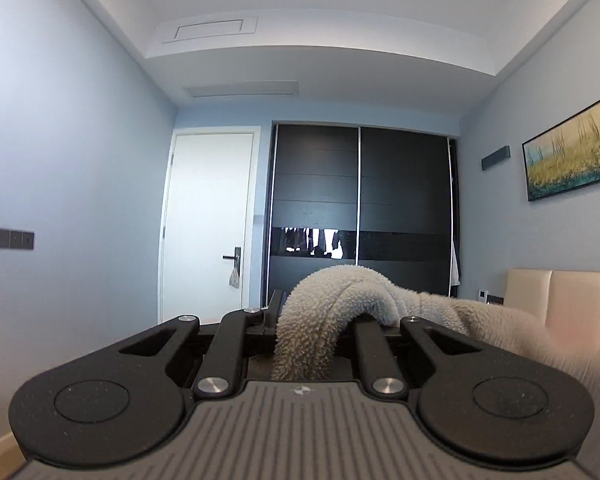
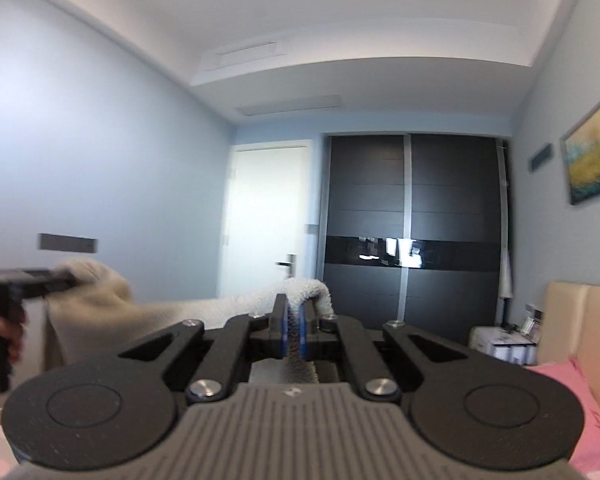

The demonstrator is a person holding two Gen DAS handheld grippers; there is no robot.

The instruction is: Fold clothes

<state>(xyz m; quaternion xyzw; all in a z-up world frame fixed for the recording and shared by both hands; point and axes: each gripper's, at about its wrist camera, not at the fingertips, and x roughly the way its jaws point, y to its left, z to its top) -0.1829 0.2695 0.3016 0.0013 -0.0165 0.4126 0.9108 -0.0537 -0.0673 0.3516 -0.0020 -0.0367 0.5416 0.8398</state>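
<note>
In the left wrist view, the left hand-held gripper (image 1: 317, 312) is clamped on a cream fleece garment (image 1: 327, 300), which loops over its fingers and trails right, in front of a dark wardrobe (image 1: 359, 208).

In the right wrist view, the right hand-held gripper (image 2: 294, 326) pinches the same garment (image 2: 236, 304) between closed blue pads (image 2: 284, 332); the cloth stretches left to the other gripper.

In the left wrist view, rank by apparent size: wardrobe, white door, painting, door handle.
1. wardrobe
2. white door
3. painting, partly cut off at the frame edge
4. door handle
</note>
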